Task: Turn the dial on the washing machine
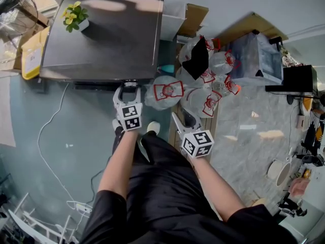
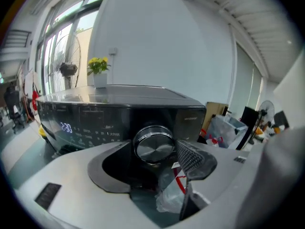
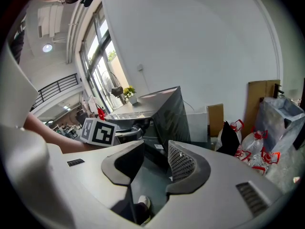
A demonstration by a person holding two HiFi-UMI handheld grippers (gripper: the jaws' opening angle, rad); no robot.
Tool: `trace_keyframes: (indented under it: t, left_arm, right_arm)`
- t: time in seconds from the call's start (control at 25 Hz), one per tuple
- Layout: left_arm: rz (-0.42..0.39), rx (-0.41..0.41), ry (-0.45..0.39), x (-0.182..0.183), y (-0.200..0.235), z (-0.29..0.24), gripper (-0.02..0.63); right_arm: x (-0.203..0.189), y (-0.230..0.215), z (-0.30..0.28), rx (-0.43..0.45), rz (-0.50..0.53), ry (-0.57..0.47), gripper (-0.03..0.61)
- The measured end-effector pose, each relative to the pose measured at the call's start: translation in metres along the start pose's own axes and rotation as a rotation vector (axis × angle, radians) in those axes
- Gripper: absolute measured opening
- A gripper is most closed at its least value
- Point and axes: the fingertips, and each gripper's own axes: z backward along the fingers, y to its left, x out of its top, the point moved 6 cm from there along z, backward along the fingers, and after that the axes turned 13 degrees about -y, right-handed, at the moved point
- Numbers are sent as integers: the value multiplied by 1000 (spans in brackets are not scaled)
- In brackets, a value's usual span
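In the head view, the black-topped washing machine (image 1: 101,34) stands against the wall with a small white pot of yellow flowers (image 1: 76,18) on its far left corner. The left gripper (image 1: 130,89) is held at the middle of the machine's front edge, its marker cube towards the person. The right gripper (image 1: 184,122) hangs lower and to the right, well apart from the machine. Just right of the machine is a heap of clear plastic bags with red handles (image 1: 167,91). A thin white cable (image 1: 51,136) runs across the grey-blue floor on the left.

In the left gripper view, the round silver metal dial (image 2: 153,144) sits on the glossy black front panel, right of a lit blue digital display (image 2: 66,127). The left gripper (image 2: 151,163) has its jaws wide apart, and the dial stands between their tips. The right pad lies just beside the dial's rim and the left pad is clearly apart from it; nothing is clamped.

In the right gripper view, the right gripper (image 3: 155,163) is likewise spread wide and holds nothing. Between its jaws show only the floor and a white shoe (image 3: 143,204). Beyond them are the washing machine's side and the left gripper's marker cube (image 3: 99,131).
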Motion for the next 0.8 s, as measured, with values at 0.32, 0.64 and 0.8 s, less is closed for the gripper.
trace_keyframes:
  t: [0.32, 0.64, 0.8]
  left_arm:
    - [261, -9, -44, -2, 6, -1, 293]
    - [390, 18, -24, -8, 11, -5, 288]
    - [364, 15, -18, -8, 8, -6, 268]
  right_arm:
    - [-5, -2, 0, -6, -30, 11, 146]
    - [-8, -5, 5, -12, -29, 16, 144]
    - [-9, -5, 5, -13, -31, 16, 144]
